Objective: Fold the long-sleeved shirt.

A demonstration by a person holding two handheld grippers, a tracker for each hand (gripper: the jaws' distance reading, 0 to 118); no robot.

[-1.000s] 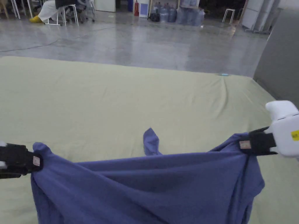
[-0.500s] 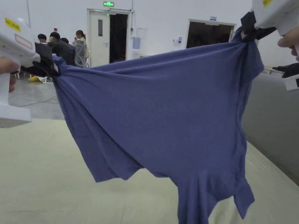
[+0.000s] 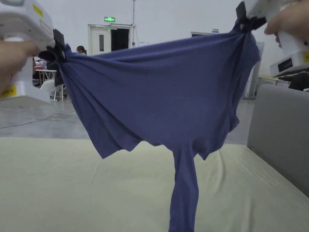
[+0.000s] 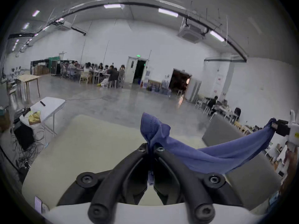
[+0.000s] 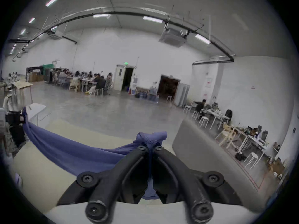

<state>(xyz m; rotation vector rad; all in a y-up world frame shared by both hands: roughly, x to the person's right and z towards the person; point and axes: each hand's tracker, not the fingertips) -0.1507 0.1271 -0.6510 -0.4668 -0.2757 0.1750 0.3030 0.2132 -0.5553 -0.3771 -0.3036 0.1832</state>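
A blue long-sleeved shirt (image 3: 163, 99) hangs in the air, stretched wide between my two grippers above the pale green bed (image 3: 60, 187). At the upper left my left gripper (image 3: 57, 53) is shut on one end of the cloth (image 4: 161, 135). The right gripper (image 3: 246, 19) at the upper right is shut on the other end (image 5: 150, 138). One sleeve (image 3: 184, 193) dangles straight down from the middle and reaches the bed. In the left gripper view the right gripper (image 4: 275, 127) shows far right, with the shirt sagging between.
A grey padded panel (image 3: 280, 136) stands along the bed's right side. Beyond the bed lies a grey concrete floor (image 3: 36, 120). People sit at tables (image 4: 100, 74) far back by a door (image 3: 101, 39). A white folding table (image 4: 48, 104) stands left of the bed.
Both grippers have lifted the shirt from bed level up into the air. The body now hangs free and one sleeve drops down to the bed. The head camera has tilted upward.
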